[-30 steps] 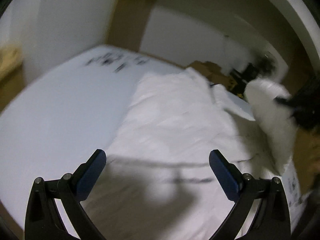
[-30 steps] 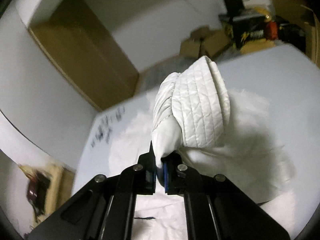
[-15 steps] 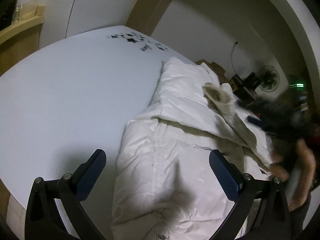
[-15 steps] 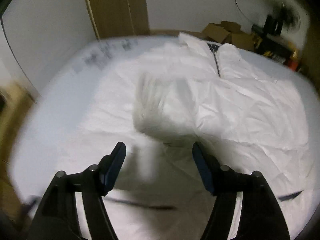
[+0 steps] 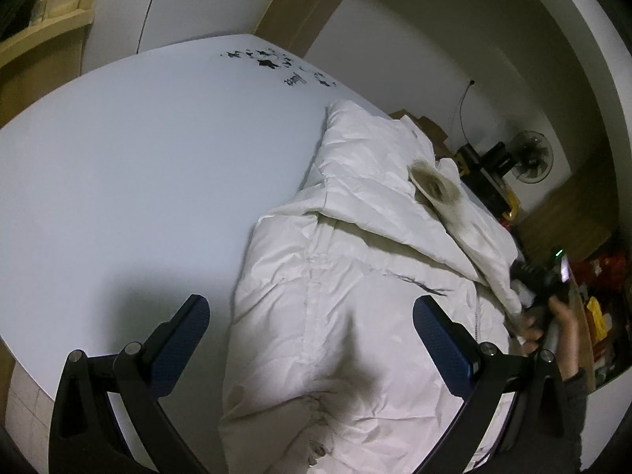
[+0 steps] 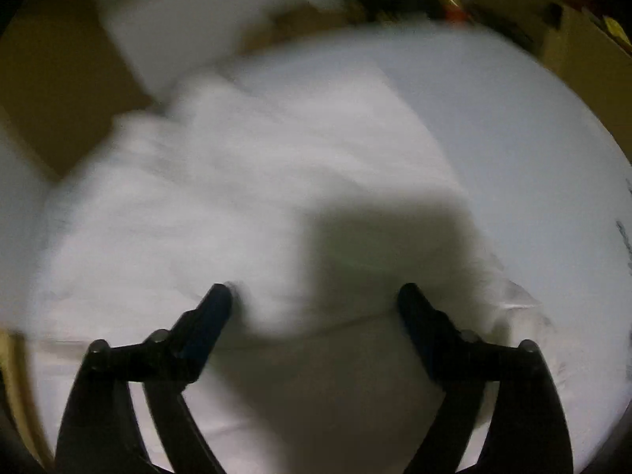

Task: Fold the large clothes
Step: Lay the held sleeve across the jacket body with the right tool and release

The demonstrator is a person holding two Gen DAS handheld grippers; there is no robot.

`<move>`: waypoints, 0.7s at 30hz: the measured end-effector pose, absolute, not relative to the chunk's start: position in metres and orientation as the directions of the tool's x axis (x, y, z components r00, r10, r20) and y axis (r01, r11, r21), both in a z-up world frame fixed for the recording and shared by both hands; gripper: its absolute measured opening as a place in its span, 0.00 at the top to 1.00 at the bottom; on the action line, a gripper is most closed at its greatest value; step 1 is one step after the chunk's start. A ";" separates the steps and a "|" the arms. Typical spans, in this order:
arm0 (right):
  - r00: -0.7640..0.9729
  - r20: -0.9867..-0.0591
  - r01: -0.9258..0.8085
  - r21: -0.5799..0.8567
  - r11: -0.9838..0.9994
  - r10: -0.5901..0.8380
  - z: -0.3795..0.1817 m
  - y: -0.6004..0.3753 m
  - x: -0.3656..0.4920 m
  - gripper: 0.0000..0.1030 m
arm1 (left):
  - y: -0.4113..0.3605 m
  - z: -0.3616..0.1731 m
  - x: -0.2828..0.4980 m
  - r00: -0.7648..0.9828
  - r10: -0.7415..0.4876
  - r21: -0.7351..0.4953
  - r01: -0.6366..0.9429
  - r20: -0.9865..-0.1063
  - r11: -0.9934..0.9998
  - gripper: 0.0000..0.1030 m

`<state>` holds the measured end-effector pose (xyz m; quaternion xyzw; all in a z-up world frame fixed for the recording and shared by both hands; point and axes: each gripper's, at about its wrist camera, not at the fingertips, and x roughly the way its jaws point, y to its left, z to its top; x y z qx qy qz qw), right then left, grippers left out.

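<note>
A white puffy jacket (image 5: pixel 355 276) lies on the white table (image 5: pixel 138 166), one sleeve with a fur cuff (image 5: pixel 434 185) folded across its top. My left gripper (image 5: pixel 310 326) is open and empty above the jacket's near end. My right gripper (image 6: pixel 314 300) is open and empty just over the jacket (image 6: pixel 237 181); that view is blurred by motion. The right gripper also shows in the left wrist view (image 5: pixel 545 288) at the jacket's right edge, held by a hand.
The table has black printed marks (image 5: pixel 276 65) at its far corner. Cardboard boxes (image 5: pixel 422 122), a fan (image 5: pixel 529 156) and clutter stand beyond the far right edge. A wooden shelf (image 5: pixel 43 43) is at the left.
My right gripper let go of the sleeve, which now lies folded over the jacket, and moved down to the jacket's right edge. My left gripper stayed open and drew back a little.
</note>
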<state>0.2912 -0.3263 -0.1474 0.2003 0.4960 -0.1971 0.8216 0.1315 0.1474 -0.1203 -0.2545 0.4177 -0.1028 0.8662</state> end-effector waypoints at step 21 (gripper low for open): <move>0.407 -0.847 0.433 -0.151 0.889 -0.342 -0.128 -0.352 0.371 0.11 | 0.129 -0.098 0.122 0.636 -0.384 -0.508 -0.015 -0.670 0.861 0.00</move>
